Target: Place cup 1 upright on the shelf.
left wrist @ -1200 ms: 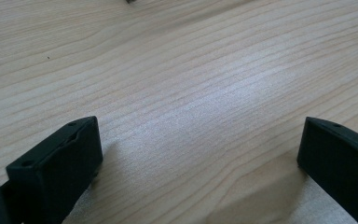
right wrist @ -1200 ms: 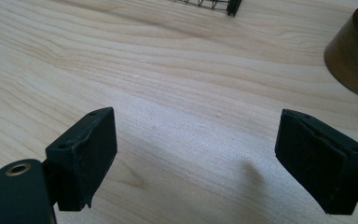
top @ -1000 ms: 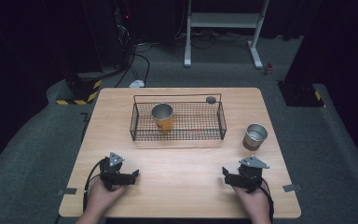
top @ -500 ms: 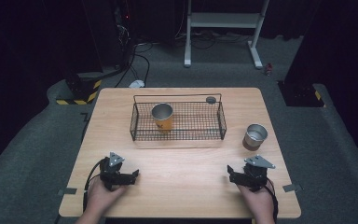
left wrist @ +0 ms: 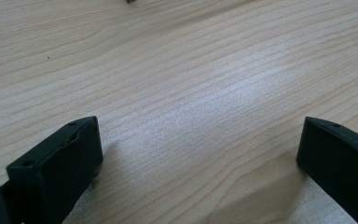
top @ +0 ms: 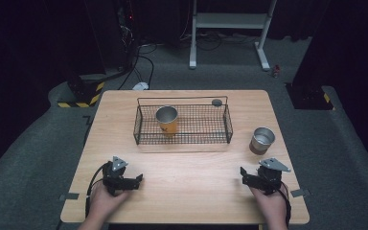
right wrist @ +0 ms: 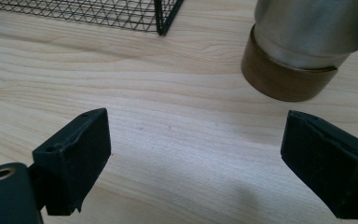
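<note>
A steel cup with a brown base (top: pixel 261 140) stands on the wooden table (top: pixel 191 182), right of a black wire basket (top: pixel 182 139). Inside the basket's left half stands an orange cup with a steel rim (top: pixel 166 119). My right gripper (top: pixel 263 177) rests near the front right edge, just short of the steel cup. In the right gripper view the right gripper (right wrist: pixel 196 158) is open, and the steel cup (right wrist: pixel 303 46) stands ahead of its right jaw. My left gripper (top: pixel 122 178) rests at the front left. The left gripper (left wrist: pixel 200 158) is open over bare wood.
A small dark round object (top: pixel 216 102) sits at the basket's far right corner. The basket's near corner (right wrist: pixel 164 18) shows ahead of the right gripper's left jaw. Grey floor surrounds the table, with a white stand (top: pixel 230 21) and cables behind it.
My right gripper has shifted slightly to the right. The left gripper, both cups and the basket have not moved.
</note>
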Demonstrator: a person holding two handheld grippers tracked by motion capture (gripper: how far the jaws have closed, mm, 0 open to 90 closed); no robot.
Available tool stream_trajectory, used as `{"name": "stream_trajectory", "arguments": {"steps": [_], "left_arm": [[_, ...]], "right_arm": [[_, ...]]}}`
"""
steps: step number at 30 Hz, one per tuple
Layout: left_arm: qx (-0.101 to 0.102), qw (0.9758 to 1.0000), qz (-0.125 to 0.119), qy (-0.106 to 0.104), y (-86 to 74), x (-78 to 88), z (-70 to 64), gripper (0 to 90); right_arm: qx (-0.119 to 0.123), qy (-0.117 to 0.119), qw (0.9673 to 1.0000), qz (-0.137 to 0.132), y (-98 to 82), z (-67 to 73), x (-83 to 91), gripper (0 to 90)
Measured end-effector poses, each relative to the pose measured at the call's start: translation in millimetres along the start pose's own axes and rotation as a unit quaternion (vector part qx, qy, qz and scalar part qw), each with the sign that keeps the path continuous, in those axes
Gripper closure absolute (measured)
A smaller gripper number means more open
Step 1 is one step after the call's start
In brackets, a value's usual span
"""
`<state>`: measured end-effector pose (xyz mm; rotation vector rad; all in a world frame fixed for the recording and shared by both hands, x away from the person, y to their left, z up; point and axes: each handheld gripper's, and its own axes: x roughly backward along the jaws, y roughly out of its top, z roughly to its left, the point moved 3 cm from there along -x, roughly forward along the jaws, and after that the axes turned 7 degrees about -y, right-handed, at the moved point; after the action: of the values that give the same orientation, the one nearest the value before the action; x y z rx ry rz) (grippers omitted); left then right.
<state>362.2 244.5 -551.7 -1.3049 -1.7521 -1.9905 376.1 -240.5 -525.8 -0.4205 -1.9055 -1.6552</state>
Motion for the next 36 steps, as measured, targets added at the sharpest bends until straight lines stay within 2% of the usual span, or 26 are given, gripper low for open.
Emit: {"name": "stream_trajectory", "arguments": {"steps": [3, 10, 16, 27, 31, 36], "left_arm": [[0.000, 1.0000, 0.000, 0.000, 0.0, 0.0, 0.0, 0.4], [0.001, 1.0000, 0.000, 0.000, -0.1, -0.2, -0.3, 0.3], [0.000, 1.0000, -0.001, 0.000, -0.2, -0.2, -0.3, 0.3], [0.001, 1.0000, -0.001, 0.000, -0.3, -0.2, -0.3, 0.3], [0.000, 1.0000, -0.001, 0.000, -0.3, -0.2, -0.3, 0.3], [0.001, 1.0000, -0.001, 0.000, -0.3, -0.3, -0.3, 0.2]], "right_arm": [[0.007, -0.012, 0.9999, 0.001, -0.3, -4.3, -0.6, 8.8], [-0.008, -0.021, 0.9997, 0.007, 1.1, -18.3, -2.2, 9.0], [-0.012, -0.034, 0.9993, -0.003, 7.6, -30.6, -1.6, 9.9], [-0.015, -0.044, 0.9988, -0.019, 19.5, -40.4, -4.6, 12.7], [-0.010, -0.045, 0.9986, -0.027, 26.9, -42.3, -10.3, 12.7], [-0.017, -0.045, 0.9983, -0.032, 33.9, -45.4, -18.3, 12.7]]}}
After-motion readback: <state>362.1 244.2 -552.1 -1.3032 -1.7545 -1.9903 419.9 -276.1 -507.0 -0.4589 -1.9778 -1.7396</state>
